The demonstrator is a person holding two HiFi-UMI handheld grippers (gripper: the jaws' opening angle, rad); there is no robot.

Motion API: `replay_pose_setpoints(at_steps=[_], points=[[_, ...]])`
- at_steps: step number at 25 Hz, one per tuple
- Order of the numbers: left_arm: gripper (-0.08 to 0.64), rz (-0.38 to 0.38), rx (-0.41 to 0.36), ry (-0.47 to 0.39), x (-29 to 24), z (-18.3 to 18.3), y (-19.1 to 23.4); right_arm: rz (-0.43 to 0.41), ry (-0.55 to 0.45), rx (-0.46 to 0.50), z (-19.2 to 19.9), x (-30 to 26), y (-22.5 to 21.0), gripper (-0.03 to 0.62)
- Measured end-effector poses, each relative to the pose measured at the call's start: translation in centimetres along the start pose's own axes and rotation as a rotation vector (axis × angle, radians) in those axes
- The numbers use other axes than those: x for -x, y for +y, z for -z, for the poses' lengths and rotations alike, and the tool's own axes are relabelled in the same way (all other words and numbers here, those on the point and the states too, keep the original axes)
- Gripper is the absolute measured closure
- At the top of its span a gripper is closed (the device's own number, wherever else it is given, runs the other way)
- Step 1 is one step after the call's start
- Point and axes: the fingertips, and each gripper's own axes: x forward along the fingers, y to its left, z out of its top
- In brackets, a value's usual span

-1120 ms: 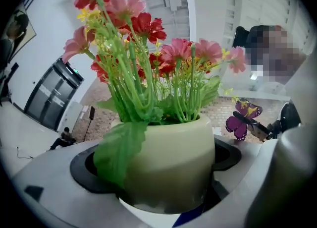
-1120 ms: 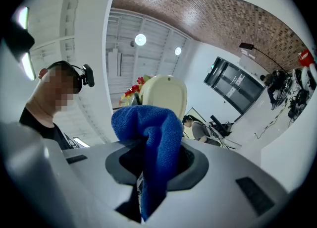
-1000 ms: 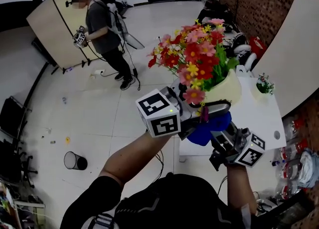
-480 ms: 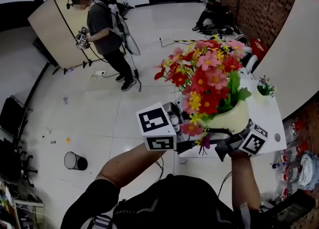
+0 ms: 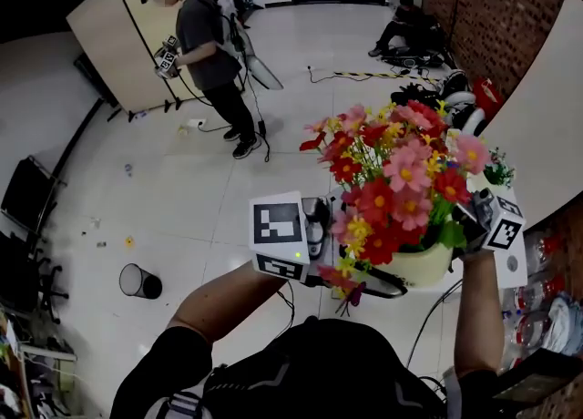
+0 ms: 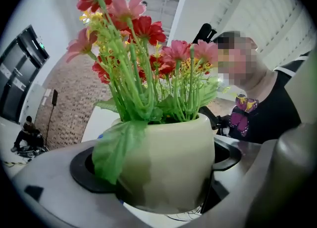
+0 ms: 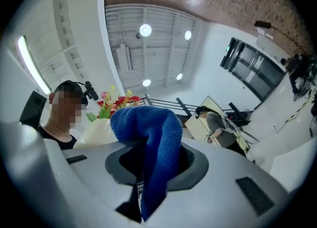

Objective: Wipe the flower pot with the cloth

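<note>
Spreading across most of the head view, the pale glossy floor is the largest thing in sight, with a red brick wall along the right. Beside that wall stands a white rectangular table, and far back a second person in a dark shirt stands on the floor. A small black waste bin sits at lower left.

The cream, rounded ceramic flower pot is held up in the air in front of the person's chest, near the table's edge. It stands mouth up, its long axis running from the base up through the bunch of red, pink and yellow artificial flowers. The glaze looks smooth and plain, and one broad green leaf droops over the rim.

The left gripper has its black jaws spread wide and pressed against either side of the pot's body. Its cube bears square black-and-white markers.

The right gripper sits just beside the pot's right side, jaws nipped narrowly on a folded blue terry cloth that bulges out above them. Whether the cloth touches the pot cannot be told.
</note>
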Motion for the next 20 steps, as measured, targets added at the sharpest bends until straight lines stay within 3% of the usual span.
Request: replay_pose_setpoints(at_steps=[2, 5, 8, 14, 20], points=[[-0.003, 0.008, 0.003, 0.019, 0.3, 0.3, 0.1, -0.091, 0.056, -0.023, 0.4, -1.5, 0.6, 0.502], [-0.003, -0.002, 0.004, 0.049, 0.7, 1.0, 0.7, -0.235, 0.056, -0.067, 0.4, -1.8, 2.0, 0.502], [-0.003, -0.027, 0.001, 0.075, 1.2, 1.8, 1.4, -0.306, 0.041, -0.084, 0.2, -0.5, 3.4, 0.502], [-0.003, -0.060, 0.005, 0.115, 1.4, 3.9, 2.9, -0.246, 0.069, 0.016, -0.2, 1.9, 5.6, 0.502], [-0.003, -0.130, -0.007, 0.161, 2.4, 6.5, 4.7, -0.179, 0.114, 0.110, 1.9, 1.5, 9.3, 0.502]])
